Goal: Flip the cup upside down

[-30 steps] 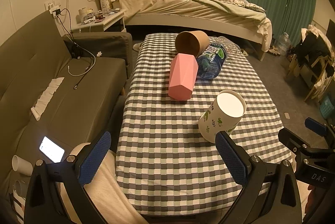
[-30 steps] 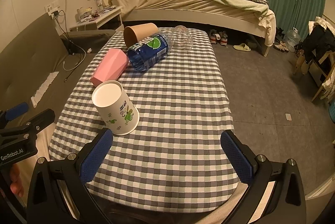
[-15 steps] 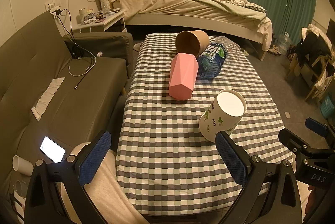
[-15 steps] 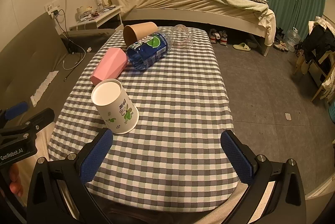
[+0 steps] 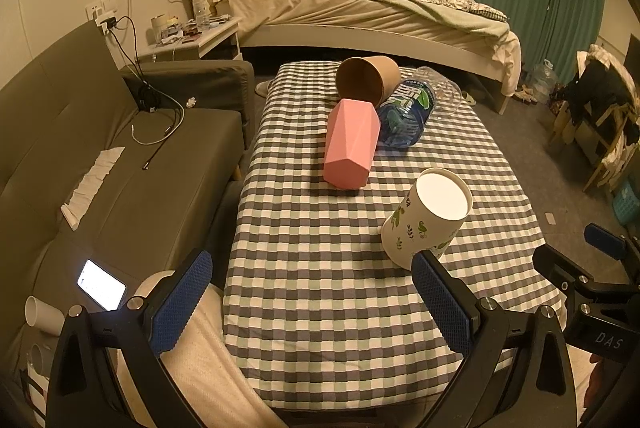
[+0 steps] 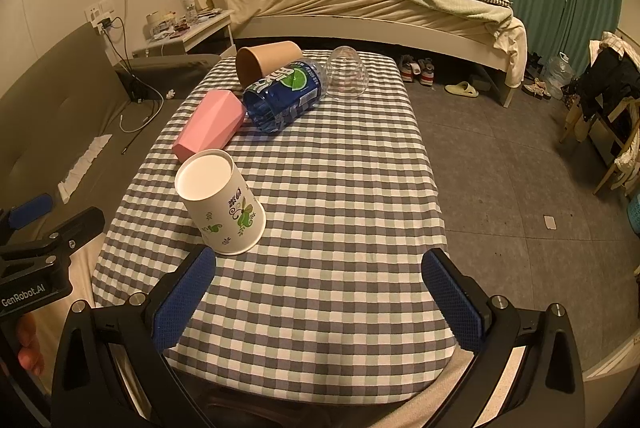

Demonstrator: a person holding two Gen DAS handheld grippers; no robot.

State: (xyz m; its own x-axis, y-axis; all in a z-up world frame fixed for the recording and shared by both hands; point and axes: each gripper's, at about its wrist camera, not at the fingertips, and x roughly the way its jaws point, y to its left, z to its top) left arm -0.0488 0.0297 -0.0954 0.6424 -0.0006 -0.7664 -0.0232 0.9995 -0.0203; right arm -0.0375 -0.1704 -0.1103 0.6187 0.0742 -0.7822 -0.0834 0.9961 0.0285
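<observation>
Right wrist view, "GenRobot.AI" on left claw (image 6: 32, 220), leaf-print paper cup (image 6: 224, 203) inverted

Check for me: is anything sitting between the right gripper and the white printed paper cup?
Nothing visible. The right gripper is open, and only bare checkered tablecloth separates it from the white paper cup, which already stands mouth-down.
</observation>
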